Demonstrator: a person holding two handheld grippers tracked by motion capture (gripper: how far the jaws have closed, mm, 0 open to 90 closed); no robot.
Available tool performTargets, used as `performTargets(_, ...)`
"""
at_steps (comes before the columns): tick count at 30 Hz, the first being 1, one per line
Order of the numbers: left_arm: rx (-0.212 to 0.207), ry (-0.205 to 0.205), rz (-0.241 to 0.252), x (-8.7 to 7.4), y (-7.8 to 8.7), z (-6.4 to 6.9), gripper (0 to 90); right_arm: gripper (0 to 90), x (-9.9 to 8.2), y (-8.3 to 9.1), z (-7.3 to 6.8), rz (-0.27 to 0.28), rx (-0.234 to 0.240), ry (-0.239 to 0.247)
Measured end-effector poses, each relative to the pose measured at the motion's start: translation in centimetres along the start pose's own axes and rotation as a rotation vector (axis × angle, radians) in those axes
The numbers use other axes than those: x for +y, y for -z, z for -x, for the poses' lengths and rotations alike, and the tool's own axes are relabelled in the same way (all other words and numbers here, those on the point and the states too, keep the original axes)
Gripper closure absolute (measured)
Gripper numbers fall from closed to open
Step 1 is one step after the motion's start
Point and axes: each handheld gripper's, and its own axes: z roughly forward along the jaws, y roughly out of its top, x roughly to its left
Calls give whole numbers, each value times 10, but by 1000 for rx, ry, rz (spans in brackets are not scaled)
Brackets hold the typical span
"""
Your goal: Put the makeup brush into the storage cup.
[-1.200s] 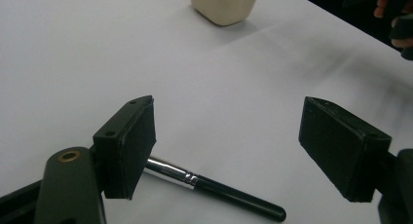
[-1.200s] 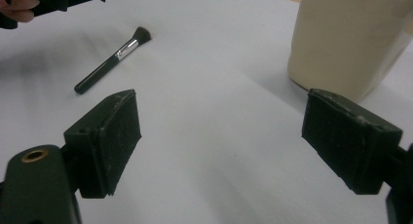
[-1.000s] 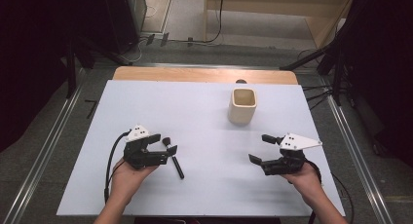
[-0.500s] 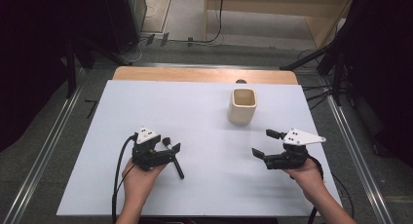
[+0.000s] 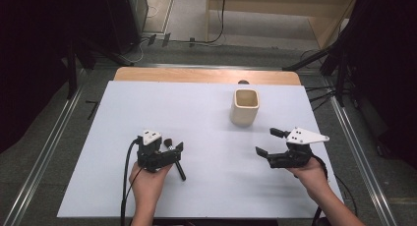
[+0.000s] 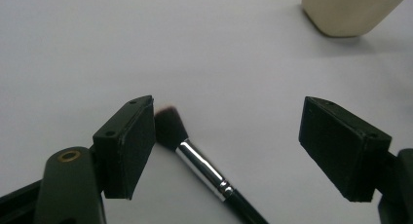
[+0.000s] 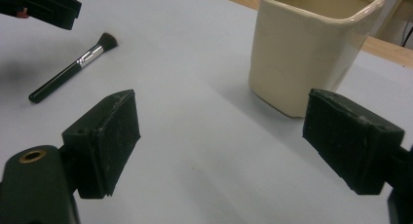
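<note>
Makeup brush (image 6: 204,168) — light, slim, probably stiff-handled; best gripped mid-handle, behind ferrule. Left tool (image 6: 226,146) gaping around it — right tool (image 7: 234,141) gaping near cup (image 7: 311,48).

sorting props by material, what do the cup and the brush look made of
The cup looks like glazed ceramic: cream, thick rounded walls, a soft sheen. The brush has dark bristles with pinkish tips, a shiny silver ferrule that looks like metal, and a glossy black handle, plastic or lacquered wood; I cannot tell which.
</note>
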Motion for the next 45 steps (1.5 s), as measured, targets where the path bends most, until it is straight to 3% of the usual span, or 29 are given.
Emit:
performTargets(5,-9,49,-57,3,5,-9,220,142,1,-4,-1,-13,24,3)
performTargets(9,-23,105,-161,11,4,-15,218,142,0,-5,-2,-29,30,4)
performTargets(15,-20,151,-283,22,0,-15,225,142,-1,-5,-3,-35,37,14)
performTargets(17,-22,183,-337,26,-2,-14,229,141,-1,-6,-4,-42,41,21)
performTargets(19,-5,189,-384,31,-5,-13,231,141,-1,-7,-5,-49,43,29)
performTargets(22,-2,240,-448,37,-9,-12,255,141,-1,-8,-6,-57,48,37)
performTargets(27,13,258,-522,45,-16,-8,262,141,-2,-9,-7,-64,50,44)
performTargets(31,66,281,-598,50,-22,-5,271,141,-2,-10,-8,-77,47,54)
performTargets(35,78,302,-635,53,-27,-2,285,141,-3,-11,-9,-82,48,57)
performTargets(41,112,336,-648,55,-33,0,301,141,-3,-12,-11,-85,50,68)
performTargets(45,157,341,-648,54,-36,1,303,141,-3,-12,-11,-84,50,72)
